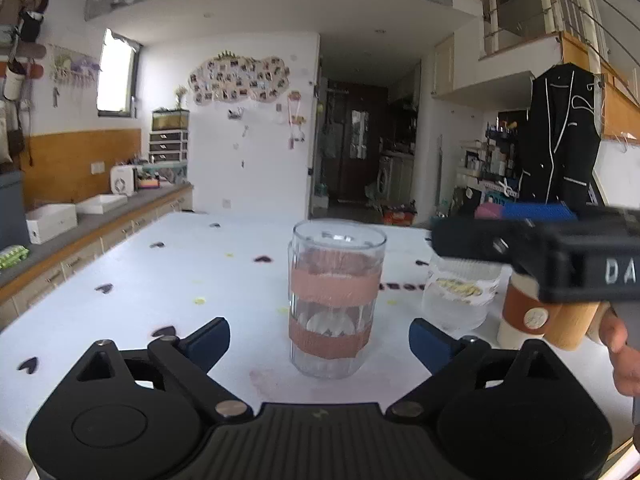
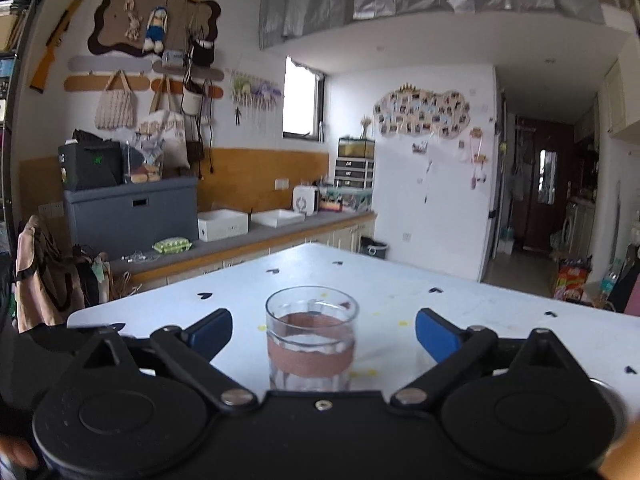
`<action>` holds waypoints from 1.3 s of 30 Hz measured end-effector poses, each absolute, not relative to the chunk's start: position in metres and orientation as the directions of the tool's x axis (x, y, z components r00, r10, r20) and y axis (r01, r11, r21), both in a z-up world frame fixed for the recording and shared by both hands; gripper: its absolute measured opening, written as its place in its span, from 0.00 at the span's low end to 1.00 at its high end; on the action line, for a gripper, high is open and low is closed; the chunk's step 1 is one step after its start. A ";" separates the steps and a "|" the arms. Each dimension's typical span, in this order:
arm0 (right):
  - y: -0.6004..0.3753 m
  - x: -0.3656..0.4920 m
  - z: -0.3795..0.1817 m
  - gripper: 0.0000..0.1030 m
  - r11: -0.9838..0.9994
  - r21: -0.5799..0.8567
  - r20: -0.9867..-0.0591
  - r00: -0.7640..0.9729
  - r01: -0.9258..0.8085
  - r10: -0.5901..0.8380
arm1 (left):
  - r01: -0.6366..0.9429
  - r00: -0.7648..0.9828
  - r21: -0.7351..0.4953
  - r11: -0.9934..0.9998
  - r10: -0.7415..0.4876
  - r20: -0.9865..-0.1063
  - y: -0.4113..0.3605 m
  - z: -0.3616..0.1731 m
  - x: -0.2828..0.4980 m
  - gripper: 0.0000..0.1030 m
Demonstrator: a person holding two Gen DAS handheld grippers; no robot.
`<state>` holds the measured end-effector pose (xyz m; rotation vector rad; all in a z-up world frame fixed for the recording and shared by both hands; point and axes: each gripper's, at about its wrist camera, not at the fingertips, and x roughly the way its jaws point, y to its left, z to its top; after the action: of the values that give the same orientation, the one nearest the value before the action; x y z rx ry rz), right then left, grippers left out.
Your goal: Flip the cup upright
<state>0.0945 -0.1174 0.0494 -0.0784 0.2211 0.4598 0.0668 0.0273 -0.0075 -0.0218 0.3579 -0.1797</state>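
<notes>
**Cup upright on worktop, both sets of fingers wide apart**

Cup [image 1: 335,300]: one clear ribbed glass, standing mouth up on the white worktop [image 1: 160,280]. Two pinkish-brown tape bands wrap it in the left wrist view, one at mid-height and one near the base. The right wrist view shows only the upper band; the base is hidden behind the gripper body.

Left gripper [image 1: 319,342]: blue-padded fingers [image 1: 208,342] spread wide, holding nothing. The cup stands just ahead of the tips, centred on the gap and touching neither finger.

Right gripper [image 2: 323,334]: fingers [image 2: 434,334] equally wide apart, holding nothing. The cup sits between them and close to the gripper body, with clear space on either side.

Other things, placed relative to the cup:
- One clear plastic cup [image 1: 460,296] with a printed label, to the cup's right and slightly farther back.
- One white paper cup with a brown sleeve [image 1: 524,312], farther right, partly hidden by the right gripper's black body where it crosses the left wrist view.
- One wooden handle [image 1: 572,328] with a hand [image 1: 620,344] around it, at the far right.
- Small dark heart-shaped marks and yellow spots scattered over the worktop around the cup; count not taken.

Nothing stands between the cup and either pair of fingers.
</notes>
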 end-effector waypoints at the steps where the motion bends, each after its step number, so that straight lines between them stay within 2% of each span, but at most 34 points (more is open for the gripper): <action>1: -0.123 0.089 0.050 0.97 0.895 -0.024 -0.224 0.875 -0.446 0.430 | 0.164 0.925 -0.049 0.985 -0.170 -0.340 0.025 -0.004 0.061 0.96; 9: -0.166 0.054 0.045 0.98 0.926 -0.023 -0.215 0.907 -0.376 0.363 | 0.131 0.937 -0.044 0.990 -0.138 -0.321 0.007 0.006 0.038 1.00; 21: -0.203 0.031 0.024 0.99 0.968 -0.017 -0.262 0.936 -0.249 0.236 | 0.090 0.945 -0.054 0.994 -0.102 -0.311 0.001 0.005 0.016 1.00; 39: -0.213 0.020 0.014 0.99 0.977 -0.016 -0.268 0.942 -0.213 0.201 | 0.083 0.944 -0.033 0.996 -0.089 -0.318 -0.005 0.004 0.010 1.00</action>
<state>0.0200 -0.2131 0.0136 -0.0453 0.2687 0.2109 0.0101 -0.0052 0.0040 -0.0190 0.3254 -0.0875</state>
